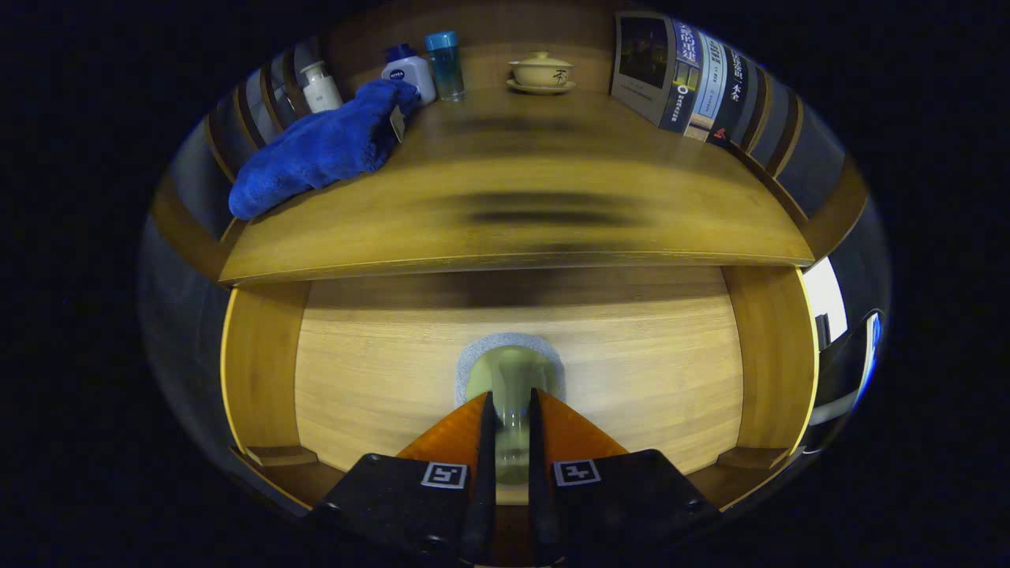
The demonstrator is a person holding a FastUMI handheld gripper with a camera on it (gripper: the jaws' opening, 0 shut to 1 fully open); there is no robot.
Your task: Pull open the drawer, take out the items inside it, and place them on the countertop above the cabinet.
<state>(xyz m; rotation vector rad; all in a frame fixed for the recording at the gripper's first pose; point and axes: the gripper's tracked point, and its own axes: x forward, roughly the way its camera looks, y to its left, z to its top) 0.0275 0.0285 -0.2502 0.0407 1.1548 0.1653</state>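
Tongs (510, 406) nearly closed, pinching a glass cup (511, 386) inside the drawer (379, 379).

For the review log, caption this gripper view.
Tool shut on a sponge in the open drawer, below the countertop.

Countertop (513, 213): wood, above the open drawer (379, 371). On it lay a blue towel (323, 150) at the left; behind the towel stood a white pump bottle (321, 87), a white bottle with a blue cap (410, 71) and a teal bottle (446, 65); a lidded cup on a saucer (541, 72) stood mid-back; books (686, 75) stood upright at the right. Drawer floor: carried a green cup (511, 379) on a grey coaster (469, 364)
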